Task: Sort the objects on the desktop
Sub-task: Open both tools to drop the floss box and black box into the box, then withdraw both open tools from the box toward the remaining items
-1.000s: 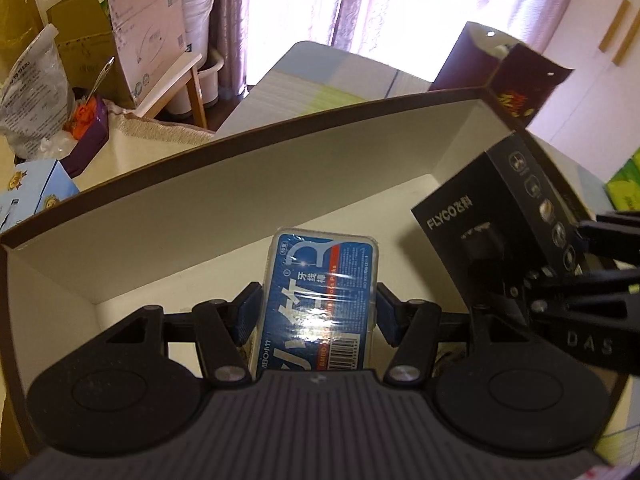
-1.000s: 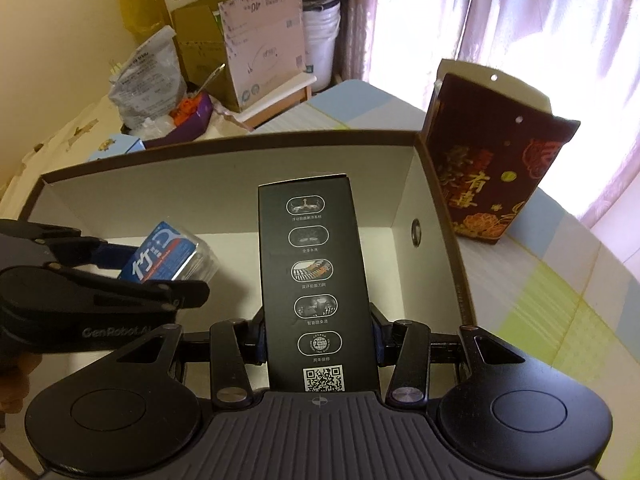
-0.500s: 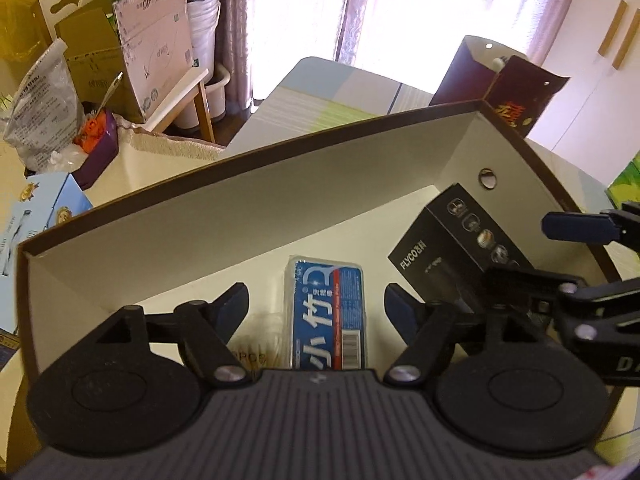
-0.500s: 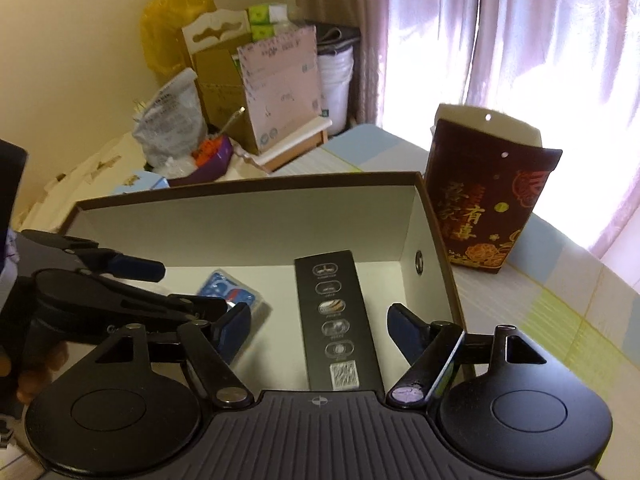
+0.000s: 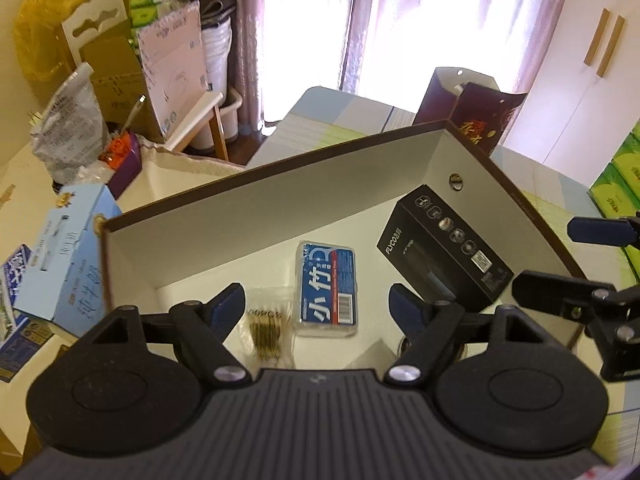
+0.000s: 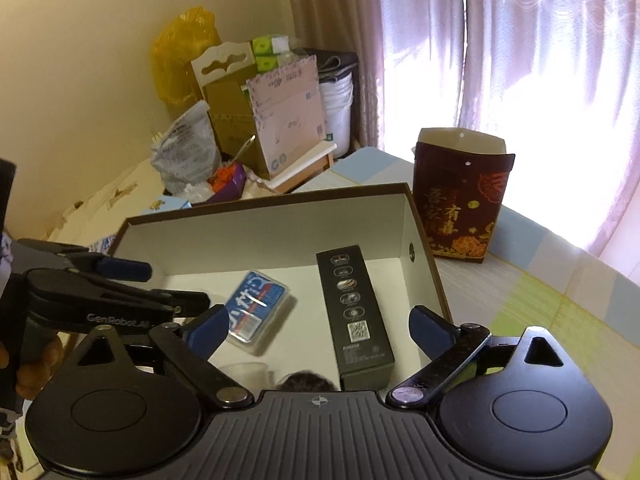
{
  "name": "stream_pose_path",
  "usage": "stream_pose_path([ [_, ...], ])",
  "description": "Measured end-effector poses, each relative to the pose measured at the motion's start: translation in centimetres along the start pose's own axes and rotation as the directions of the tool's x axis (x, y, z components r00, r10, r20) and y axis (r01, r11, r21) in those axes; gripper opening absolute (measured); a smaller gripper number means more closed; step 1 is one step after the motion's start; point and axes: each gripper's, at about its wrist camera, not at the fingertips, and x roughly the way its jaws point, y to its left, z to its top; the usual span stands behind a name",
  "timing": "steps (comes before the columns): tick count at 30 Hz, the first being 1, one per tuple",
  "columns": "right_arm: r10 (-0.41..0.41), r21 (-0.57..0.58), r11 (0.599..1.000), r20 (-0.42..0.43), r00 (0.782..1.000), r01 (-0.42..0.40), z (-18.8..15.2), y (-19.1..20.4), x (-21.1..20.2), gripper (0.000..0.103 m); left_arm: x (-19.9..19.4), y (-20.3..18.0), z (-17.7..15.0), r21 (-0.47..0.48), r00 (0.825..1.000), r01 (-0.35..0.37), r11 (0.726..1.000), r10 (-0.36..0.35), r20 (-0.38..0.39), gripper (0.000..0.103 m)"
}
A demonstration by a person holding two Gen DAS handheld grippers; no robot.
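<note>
A brown box with a white inside (image 5: 280, 196) (image 6: 264, 232) lies open on the table. On its floor rest a blue clear-cased pack (image 5: 326, 288) (image 6: 256, 310), a long black carton (image 5: 444, 252) (image 6: 352, 312) and a small clear bag of sticks (image 5: 266, 326). My left gripper (image 5: 316, 306) hovers open above the blue pack, holding nothing. Over the near end of the black carton my right gripper (image 6: 320, 326) is open and holds nothing. Each gripper shows at the side of the other's view.
A dark red gift bag (image 6: 460, 204) stands past the box's far right corner. A light blue carton (image 5: 66, 256) lies left of the box. Bags, cardboard and white buckets (image 6: 338, 108) crowd the far corner. Green packs (image 5: 618, 176) sit at the right.
Both grippers opened and let go: the blue pack and the black carton now lie on the box floor. Both grippers have drawn back and up from the box.
</note>
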Motion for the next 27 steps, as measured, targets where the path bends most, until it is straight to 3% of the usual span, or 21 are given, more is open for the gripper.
stream_pose_path([
  [9,0.009,0.023,1.000,0.050,0.999,-0.010,-2.2,0.6,-5.2,0.099,-6.5,-1.1,-3.7,-0.026,0.999,-0.028,0.999,0.030,0.042,0.079],
  [27,0.064,-0.112,0.992,0.062,0.996,-0.057,-11.4,3.0,-14.1,0.100,-18.8,-3.8,-15.9,-0.163,0.992,-0.093,0.982,0.105,0.066,0.080],
])
